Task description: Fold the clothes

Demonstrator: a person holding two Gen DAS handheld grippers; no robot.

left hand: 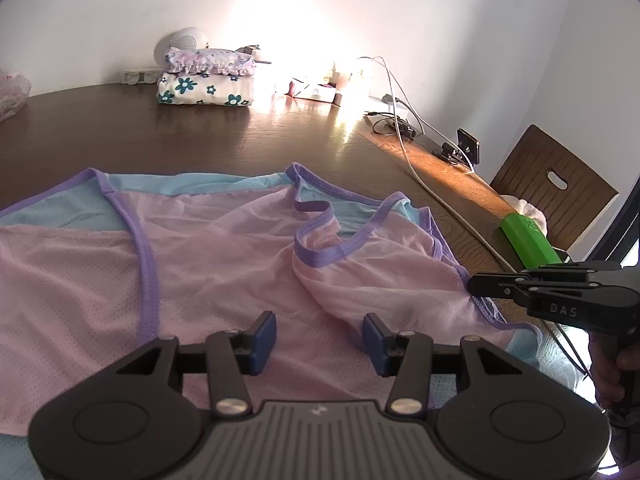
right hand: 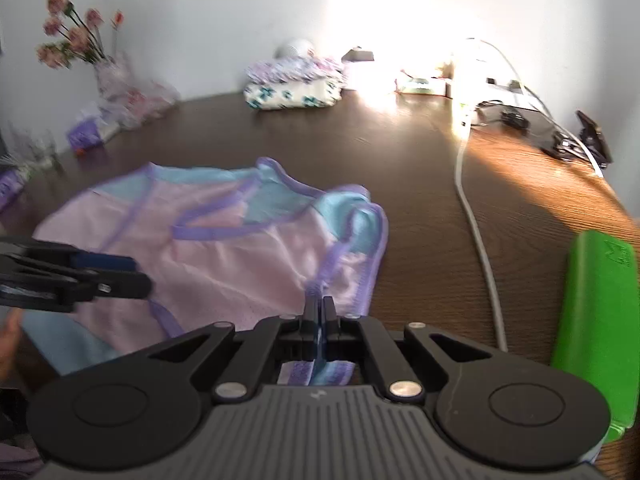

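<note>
Pink mesh, trimmed in purple with pale blue panels: the garment (left hand: 208, 264) lies spread on the dark wooden table (left hand: 280, 136), neck and arm openings toward the far side, its right-hand part rumpled into soft folds. My left claw (left hand: 319, 338) hangs over the near middle of the cloth, jaws standing partly apart, blue pads (left hand: 264, 336) on either side of bare pink fabric; nothing is pinched between them. My right claw (right hand: 319, 312) is closed tight on the garment's purple-bound edge at its near right corner, with a strip of purple and blue cloth showing behind the pressed fingers. From the left wrist view that right claw comes in from the right edge, tip at the garment's hem, a hand (left hand: 612, 368) gripping the handle below it. Just beside it on the right lies a green block (right hand: 596, 320), flat on the table. A white cable (right hand: 476, 248) runs along the table between the garment and the block, toward dark electronics (right hand: 532, 128) at the far right, where sunlight glares off the wood. Well beyond the garment, a folded stack (left hand: 206, 80) of flower-print cloth sits near the wall. Artificial flowers (right hand: 76, 36) stand far left. A wooden chair (left hand: 552, 184) shows past the table's right edge.
</note>
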